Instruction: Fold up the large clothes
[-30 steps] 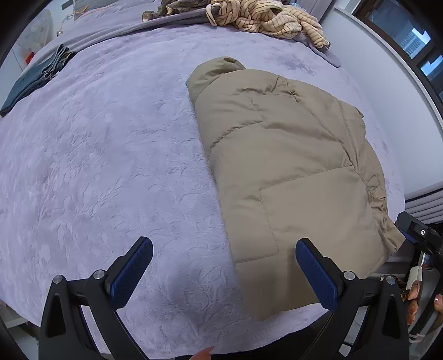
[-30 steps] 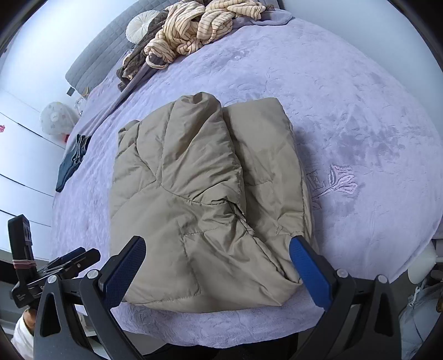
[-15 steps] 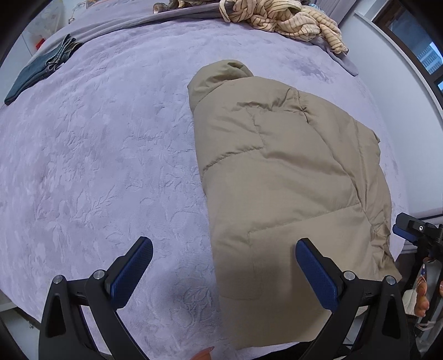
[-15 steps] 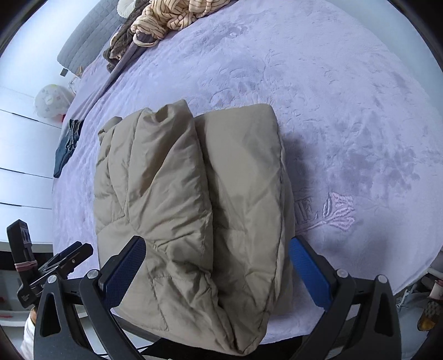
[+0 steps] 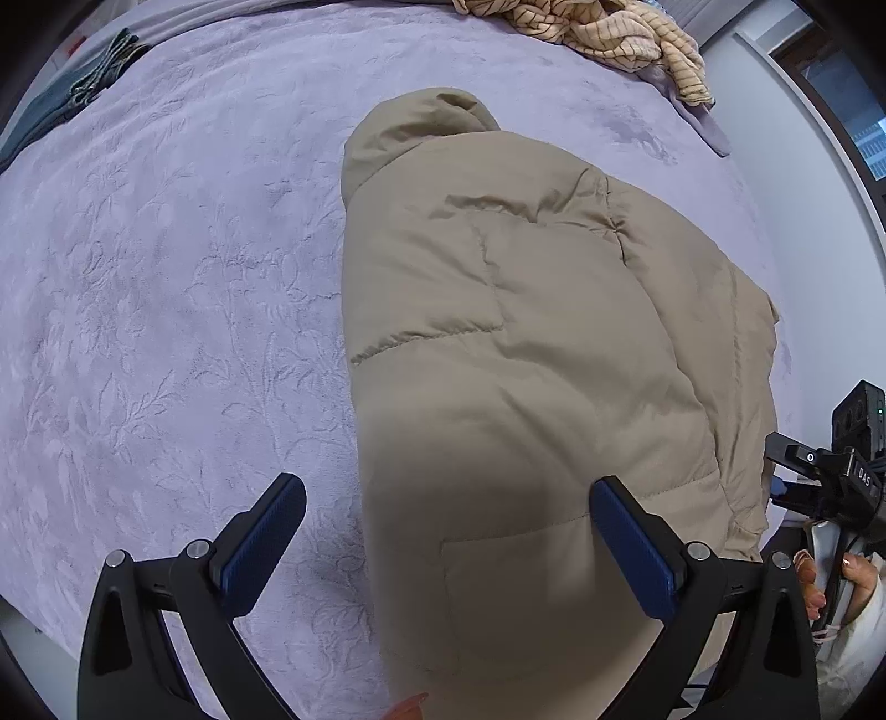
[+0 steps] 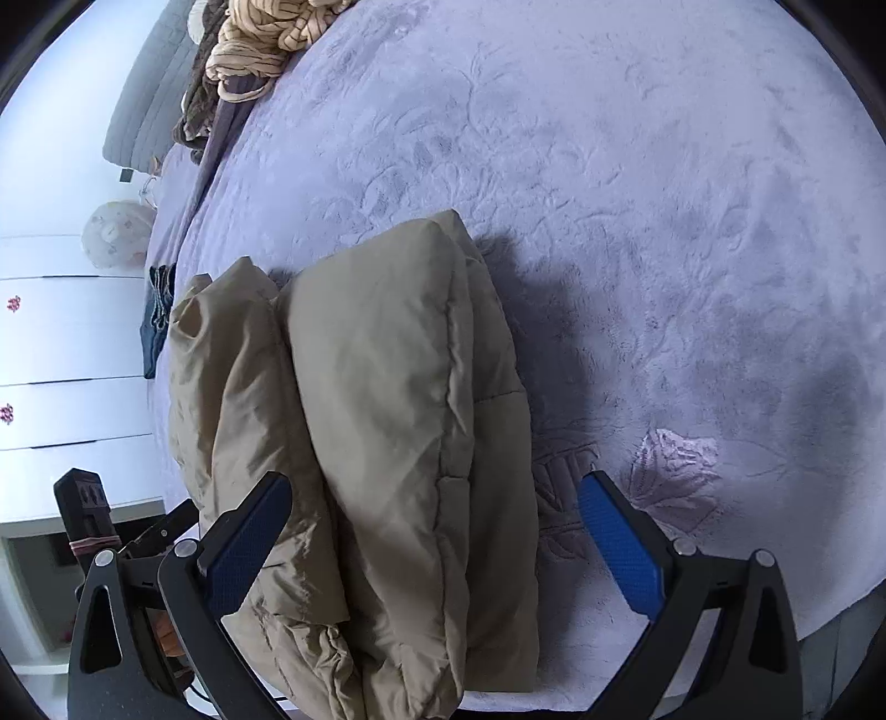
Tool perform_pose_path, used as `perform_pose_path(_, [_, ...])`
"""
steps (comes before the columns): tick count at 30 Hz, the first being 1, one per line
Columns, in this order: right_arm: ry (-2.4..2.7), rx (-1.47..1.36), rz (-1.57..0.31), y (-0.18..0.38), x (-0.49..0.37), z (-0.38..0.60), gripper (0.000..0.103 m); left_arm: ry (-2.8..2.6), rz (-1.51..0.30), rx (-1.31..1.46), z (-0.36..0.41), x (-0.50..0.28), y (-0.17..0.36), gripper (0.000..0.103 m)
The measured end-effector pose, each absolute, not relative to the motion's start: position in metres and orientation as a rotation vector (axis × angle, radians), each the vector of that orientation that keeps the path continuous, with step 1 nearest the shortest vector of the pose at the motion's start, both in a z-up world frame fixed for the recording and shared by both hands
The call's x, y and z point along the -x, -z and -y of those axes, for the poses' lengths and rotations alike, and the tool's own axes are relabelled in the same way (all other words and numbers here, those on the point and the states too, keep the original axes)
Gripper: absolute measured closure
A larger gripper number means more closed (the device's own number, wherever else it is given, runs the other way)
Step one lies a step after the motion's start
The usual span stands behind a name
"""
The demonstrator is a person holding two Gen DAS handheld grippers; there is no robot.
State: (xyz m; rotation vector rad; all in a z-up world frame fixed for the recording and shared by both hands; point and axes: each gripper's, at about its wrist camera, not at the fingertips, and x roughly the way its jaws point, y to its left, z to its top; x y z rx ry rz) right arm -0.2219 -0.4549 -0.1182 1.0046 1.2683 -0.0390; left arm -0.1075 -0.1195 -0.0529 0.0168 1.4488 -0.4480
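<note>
A: Left wrist view: left gripper (image 5: 447, 545) spread wide, empty, now lower over near hem of tan jacket (image 5: 531, 354), folded lengthwise on bed (image 5: 166, 288).

B: Right wrist view: right gripper (image 6: 434, 534) also agape, closer, straddling jacket's edge. Likely both about to pinch hem for crosswise fold.

The folded tan jacket (image 6: 387, 432) lies on the lilac bed (image 6: 637, 232), its near end between the wide-spread fingers of the right claw (image 6: 437, 531). Striped clothes (image 6: 266, 39) are heaped far off.
</note>
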Motion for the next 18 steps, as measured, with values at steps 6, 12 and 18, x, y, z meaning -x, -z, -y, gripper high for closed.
perform_pose_path(6, [-0.031, -1.221, -1.255, 0.161, 0.214, 0.461, 0.0, 0.443, -1.458, -0.018, 0.124, 0.104, 0.054, 0.0])
perform_pose_path(12, [-0.21, -1.375, -1.125, 0.161, 0.201, 0.456, 0.0, 0.451, -1.475, -0.009, 0.124, 0.099, 0.059, 0.0])
perform_pose_path(18, [-0.296, -1.143, -1.199, 0.131, 0.173, 0.44, 0.0, 0.479, -1.497, 0.009, 0.124, 0.094, 0.067, 0.0])
